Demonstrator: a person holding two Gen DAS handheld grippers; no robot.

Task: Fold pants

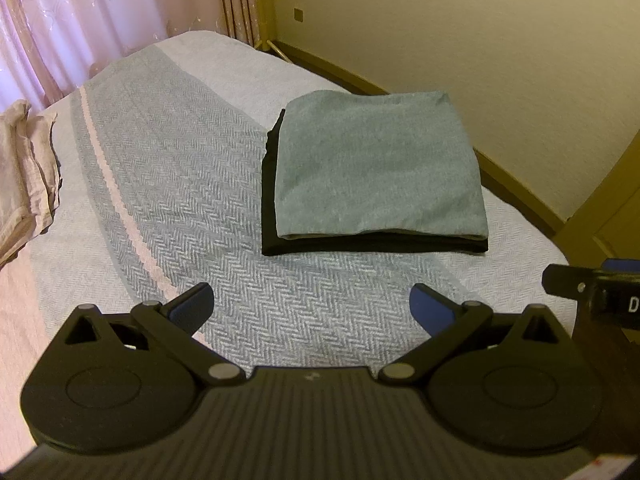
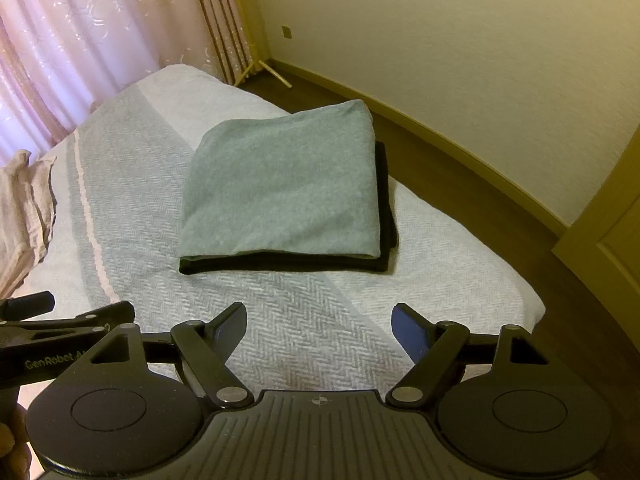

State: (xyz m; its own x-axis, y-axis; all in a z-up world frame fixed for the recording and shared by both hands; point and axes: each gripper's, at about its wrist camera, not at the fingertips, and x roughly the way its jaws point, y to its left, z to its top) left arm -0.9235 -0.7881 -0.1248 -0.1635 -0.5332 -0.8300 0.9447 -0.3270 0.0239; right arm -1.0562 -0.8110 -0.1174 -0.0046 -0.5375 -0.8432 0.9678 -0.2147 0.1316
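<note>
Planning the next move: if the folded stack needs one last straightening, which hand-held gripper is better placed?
Marginally the right hand-held gripper: the grey pants on the black garment lie straight ahead of it, but off-centre from the left hand-held gripper. Both are open.

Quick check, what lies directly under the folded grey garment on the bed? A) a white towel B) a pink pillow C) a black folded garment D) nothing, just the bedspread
C: the black folded garment shows along the front and side edges beneath the grey garment; both grippers, left and right, are open and hold nothing.
</note>
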